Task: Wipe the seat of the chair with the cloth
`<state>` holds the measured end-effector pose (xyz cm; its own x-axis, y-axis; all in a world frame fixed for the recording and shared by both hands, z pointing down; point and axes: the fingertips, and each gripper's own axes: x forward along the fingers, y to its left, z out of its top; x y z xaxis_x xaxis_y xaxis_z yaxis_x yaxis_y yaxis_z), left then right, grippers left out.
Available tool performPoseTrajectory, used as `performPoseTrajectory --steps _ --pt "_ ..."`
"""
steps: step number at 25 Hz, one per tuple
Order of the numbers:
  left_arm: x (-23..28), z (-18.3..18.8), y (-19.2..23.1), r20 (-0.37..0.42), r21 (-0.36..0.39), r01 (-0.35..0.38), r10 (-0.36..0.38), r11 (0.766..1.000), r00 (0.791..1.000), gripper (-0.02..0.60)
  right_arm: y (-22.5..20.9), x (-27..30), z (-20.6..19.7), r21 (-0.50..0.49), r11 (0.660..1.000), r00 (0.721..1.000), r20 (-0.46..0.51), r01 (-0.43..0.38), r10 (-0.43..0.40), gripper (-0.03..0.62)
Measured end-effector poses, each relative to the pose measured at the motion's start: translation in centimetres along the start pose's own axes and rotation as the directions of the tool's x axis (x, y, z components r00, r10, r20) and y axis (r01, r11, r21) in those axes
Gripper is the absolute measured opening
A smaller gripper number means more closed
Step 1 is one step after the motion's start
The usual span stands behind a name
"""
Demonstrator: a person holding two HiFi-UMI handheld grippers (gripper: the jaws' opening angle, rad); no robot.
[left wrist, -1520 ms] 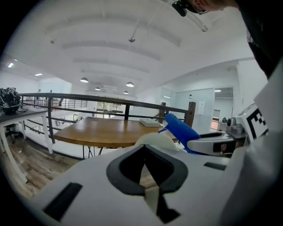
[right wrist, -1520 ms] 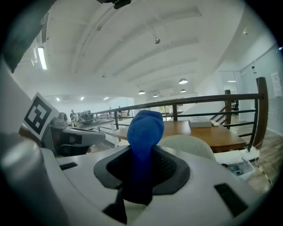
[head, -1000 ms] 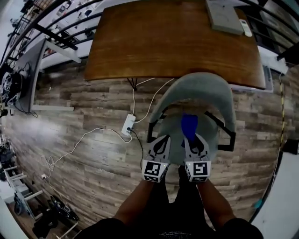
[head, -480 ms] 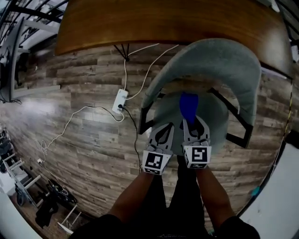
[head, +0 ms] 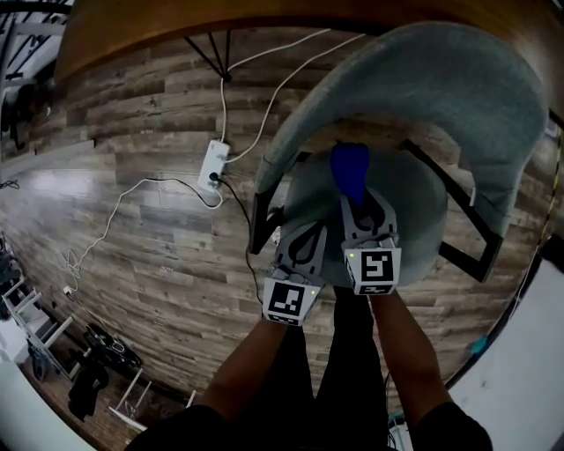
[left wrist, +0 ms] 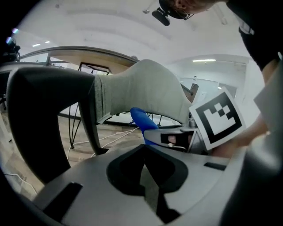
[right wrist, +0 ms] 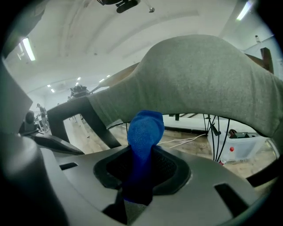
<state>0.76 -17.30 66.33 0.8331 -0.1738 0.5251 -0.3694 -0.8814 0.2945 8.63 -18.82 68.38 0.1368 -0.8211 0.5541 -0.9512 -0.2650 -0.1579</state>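
A grey upholstered chair [head: 458,97] with black armrests stands in front of me; its round seat [head: 414,220] lies under both grippers. My right gripper [head: 357,204] is shut on a blue cloth [head: 350,167], which sticks out past the jaws over the seat. In the right gripper view the blue cloth [right wrist: 143,132] rises between the jaws toward the grey backrest [right wrist: 199,79]. My left gripper [head: 302,240] hovers at the seat's left edge, shut with nothing in it. The left gripper view shows the black armrest [left wrist: 44,114] and the blue cloth [left wrist: 141,121] to the right.
A wooden table [head: 176,22] edge runs along the top. A white power strip [head: 212,165] and white cables [head: 132,207] lie on the wood-plank floor to the left. Dark gear [head: 97,374] sits at the lower left. A white storage box [right wrist: 241,152] stands behind the chair.
The view has drawn closer to the chair, which now fills more of the frame. Both grippers have moved forward over the seat, the right one still carrying the blue cloth.
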Motion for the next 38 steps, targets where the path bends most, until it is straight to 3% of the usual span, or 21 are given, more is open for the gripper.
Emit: performPoseTrajectory --steps 9,19,38 --pt "0.0 -4.3 1.3 -0.036 -0.017 -0.021 0.02 1.0 0.999 0.002 2.0 3.2 -3.9 -0.058 0.996 0.994 -0.092 -0.063 0.058 0.12" --pt "0.0 -6.0 1.5 -0.051 -0.046 -0.046 0.043 0.998 0.998 0.002 3.0 5.9 -5.9 -0.152 0.982 0.975 -0.206 -0.113 0.081 0.12" --pt "0.8 -6.0 1.3 -0.051 -0.069 -0.051 0.047 0.996 0.998 0.002 -1.6 5.3 -6.2 -0.096 0.994 0.968 -0.239 0.048 -0.07 0.12"
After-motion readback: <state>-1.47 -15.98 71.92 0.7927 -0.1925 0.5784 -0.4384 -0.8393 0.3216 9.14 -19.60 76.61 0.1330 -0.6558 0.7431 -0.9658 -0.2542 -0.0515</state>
